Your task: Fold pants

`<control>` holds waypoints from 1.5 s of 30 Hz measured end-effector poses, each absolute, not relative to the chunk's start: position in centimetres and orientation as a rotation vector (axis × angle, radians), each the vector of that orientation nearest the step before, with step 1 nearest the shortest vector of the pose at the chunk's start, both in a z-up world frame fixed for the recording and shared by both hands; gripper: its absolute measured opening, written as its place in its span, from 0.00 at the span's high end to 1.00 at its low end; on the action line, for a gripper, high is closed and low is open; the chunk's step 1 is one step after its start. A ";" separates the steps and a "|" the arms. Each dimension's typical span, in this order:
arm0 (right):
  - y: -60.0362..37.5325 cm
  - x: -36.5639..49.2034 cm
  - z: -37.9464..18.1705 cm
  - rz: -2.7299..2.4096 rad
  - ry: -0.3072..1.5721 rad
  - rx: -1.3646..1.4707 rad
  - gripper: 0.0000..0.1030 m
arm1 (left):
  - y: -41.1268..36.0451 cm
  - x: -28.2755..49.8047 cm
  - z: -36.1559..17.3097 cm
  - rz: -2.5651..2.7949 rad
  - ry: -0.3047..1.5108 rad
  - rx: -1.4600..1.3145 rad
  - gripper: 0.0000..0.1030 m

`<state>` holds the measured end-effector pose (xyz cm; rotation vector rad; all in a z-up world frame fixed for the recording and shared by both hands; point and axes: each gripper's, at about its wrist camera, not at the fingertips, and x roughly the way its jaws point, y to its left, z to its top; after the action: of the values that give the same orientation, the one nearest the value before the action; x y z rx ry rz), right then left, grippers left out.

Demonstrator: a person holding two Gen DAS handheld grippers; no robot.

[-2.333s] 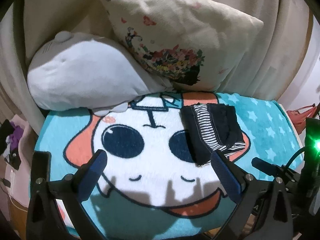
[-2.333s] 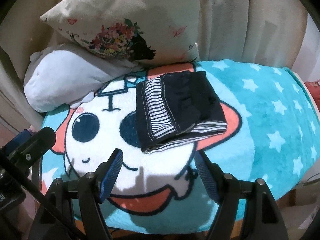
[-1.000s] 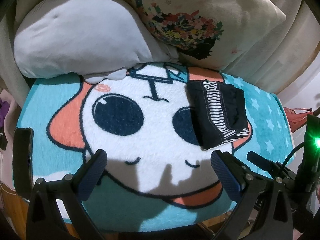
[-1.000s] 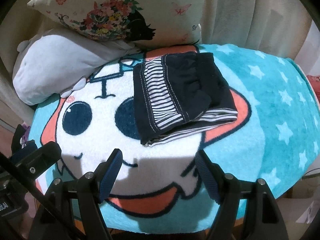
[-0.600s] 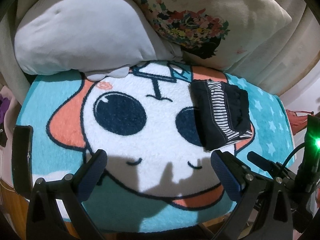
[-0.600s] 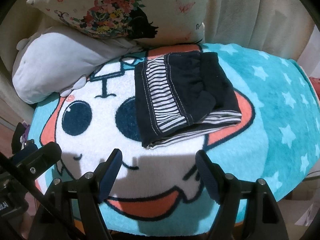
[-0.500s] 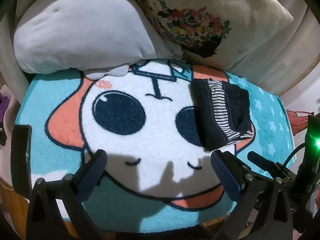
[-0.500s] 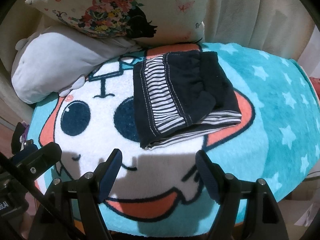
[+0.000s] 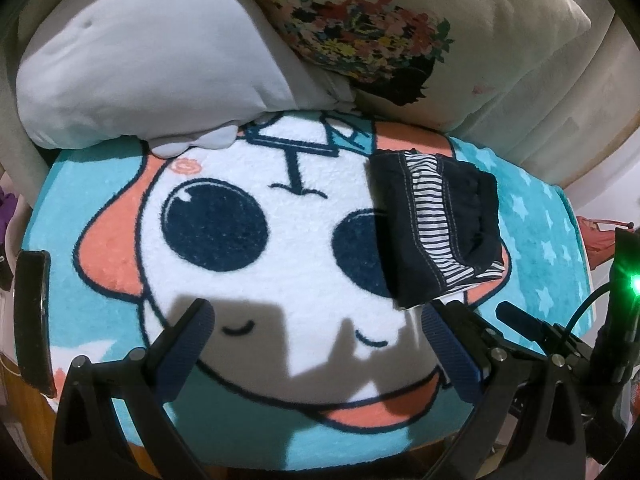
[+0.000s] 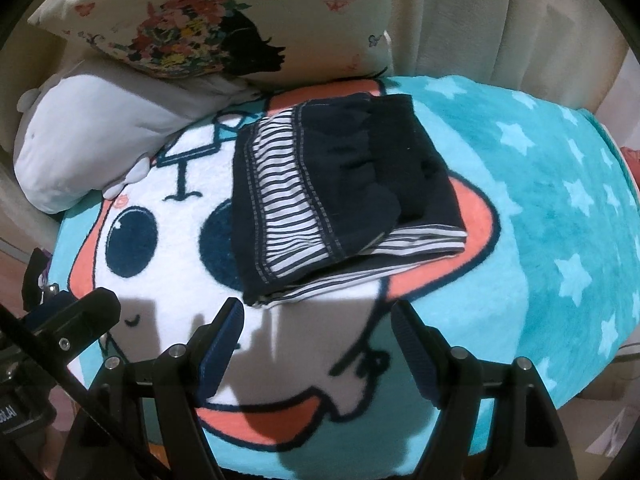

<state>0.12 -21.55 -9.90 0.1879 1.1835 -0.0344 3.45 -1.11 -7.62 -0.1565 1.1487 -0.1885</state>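
The pants (image 10: 340, 196) lie folded into a compact dark navy bundle with a blue-and-white striped band, on the cartoon-face blanket (image 10: 540, 240). In the left wrist view the pants (image 9: 436, 228) sit at the right, just beyond my right-hand finger. My left gripper (image 9: 320, 328) is open and empty above the blanket's near part. My right gripper (image 10: 318, 328) is open and empty, just short of the bundle's near edge, not touching it.
A grey plush pillow (image 9: 140, 64) and a floral cushion (image 9: 392, 28) lean at the back of the blanket (image 9: 100, 184). Beige curtains (image 10: 520, 20) hang behind. The other gripper's body (image 10: 60, 340) shows at the lower left of the right wrist view.
Both grippers have moved slightly forward and lower over the blanket; the folded pants look nearer. Both stay open and the pants have not moved.
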 end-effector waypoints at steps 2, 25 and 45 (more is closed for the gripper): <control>-22.2 0.2 -10.0 -0.034 1.185 0.190 0.22 | -1.6 3.5 -7.7 -0.188 1.152 -0.155 0.00; -33.9 10.4 -11.4 0.162 1.086 0.371 0.21 | -6.8 12.5 -12.8 -0.262 1.239 -0.302 0.22; -33.2 13.6 -13.0 0.423 1.127 0.505 0.63 | -10.2 12.8 -12.0 -0.297 1.217 -0.394 0.85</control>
<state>13.64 -33.16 -12.98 0.5052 1.1275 0.4233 12.85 -10.20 -12.05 -0.3938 1.2167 -0.2973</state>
